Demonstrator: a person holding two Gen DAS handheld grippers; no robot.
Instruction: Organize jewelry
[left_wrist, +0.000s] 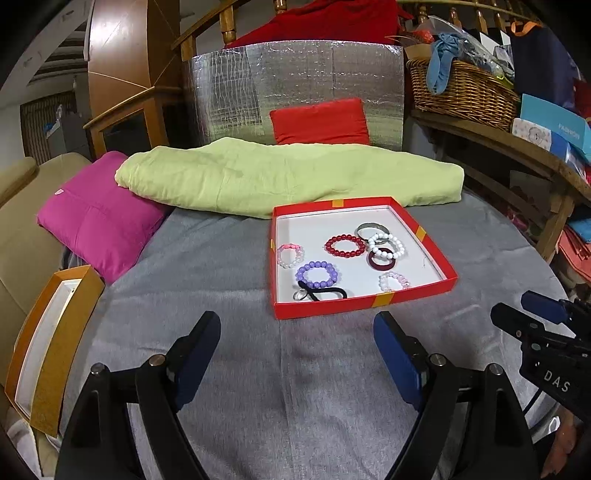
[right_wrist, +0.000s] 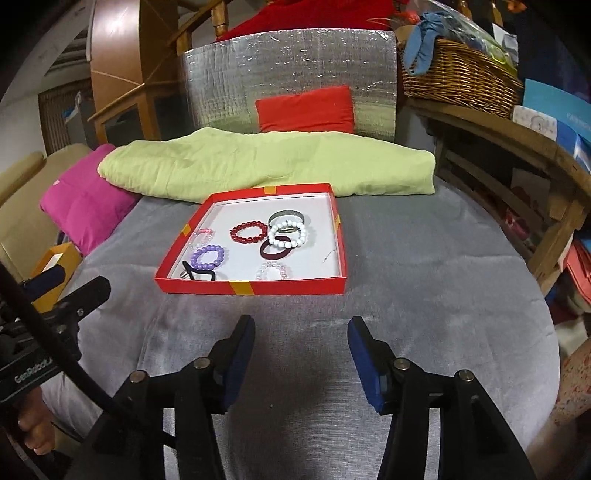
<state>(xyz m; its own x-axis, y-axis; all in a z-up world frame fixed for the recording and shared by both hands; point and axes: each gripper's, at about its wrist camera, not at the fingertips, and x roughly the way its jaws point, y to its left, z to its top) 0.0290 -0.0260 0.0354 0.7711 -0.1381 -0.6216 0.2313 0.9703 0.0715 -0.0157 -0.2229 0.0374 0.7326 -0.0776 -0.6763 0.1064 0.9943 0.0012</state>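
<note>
A shallow red box lid (left_wrist: 413, 295) (right_wrist: 251, 287) with a white floor lies on the grey cloth. In it lie a red bead bracelet (left_wrist: 344, 246) (right_wrist: 249, 231), a purple one (left_wrist: 317, 274) (right_wrist: 209, 257), a white one (left_wrist: 386, 244) (right_wrist: 288, 233), two pale pink ones (left_wrist: 290, 255) (left_wrist: 393, 280), a dark red ring (left_wrist: 381, 259), a silver bangle (left_wrist: 371, 230) and a black hair tie (left_wrist: 323, 292). My left gripper (left_wrist: 297, 332) stands open above the cloth, short of the lid, nothing between its fingers. My right gripper (right_wrist: 301, 332) also stands open and empty, short of the lid.
An orange box (left_wrist: 55, 343) with a white inside sits at the cloth's left edge. A green folded blanket (left_wrist: 288, 177), a pink cushion (left_wrist: 99, 225) and a red cushion (left_wrist: 319, 122) lie behind the lid. A wooden shelf with a wicker basket (left_wrist: 461, 92) stands at right.
</note>
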